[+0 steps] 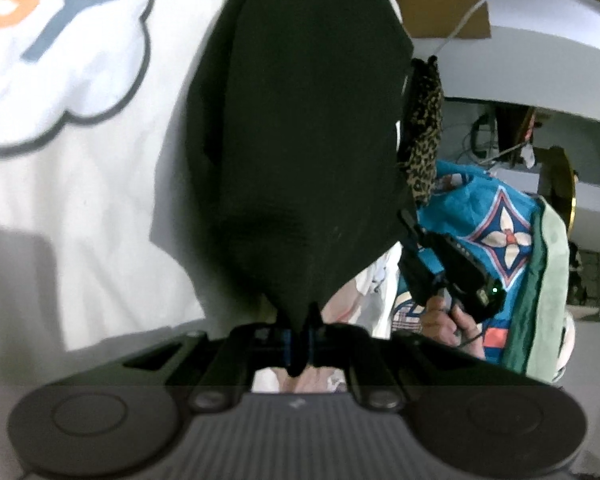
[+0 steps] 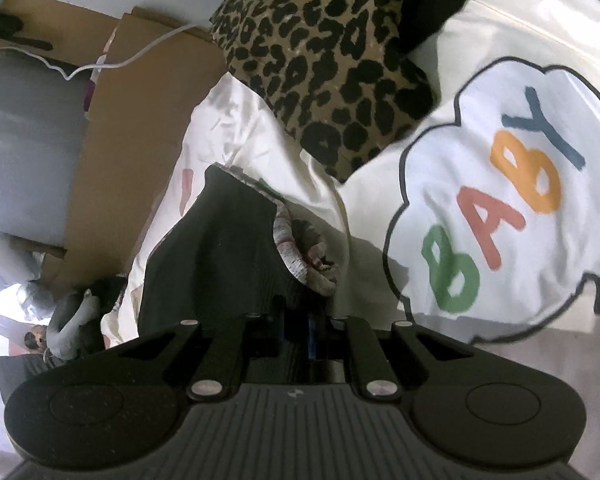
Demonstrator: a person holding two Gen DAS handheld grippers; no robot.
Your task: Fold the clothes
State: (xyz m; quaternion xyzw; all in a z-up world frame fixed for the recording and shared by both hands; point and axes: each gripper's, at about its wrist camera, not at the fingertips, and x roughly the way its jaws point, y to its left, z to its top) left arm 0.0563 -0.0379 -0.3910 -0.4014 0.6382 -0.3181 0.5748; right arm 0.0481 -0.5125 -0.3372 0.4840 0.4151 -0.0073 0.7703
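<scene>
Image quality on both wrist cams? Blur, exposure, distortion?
Left wrist: black garment underexposed, almost no fold detail; cloud print soft; fisheye bends the edges. Right wrist: sharper, BABY print readable, leopard-print cloth slightly blurred, periphery soft.

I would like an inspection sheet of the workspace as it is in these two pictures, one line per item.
Surface: white sheet with a BABY cloud print.
Job's things: black garment, held up by both grippers.
Clutter: leopard-print cloth; striped cloth.
Grippers: left gripper shut on the black garment; right gripper shut on its other end.
Cables: white cable over cardboard.
Surroundings: blue patterned fabric; cluttered room beyond.
</scene>
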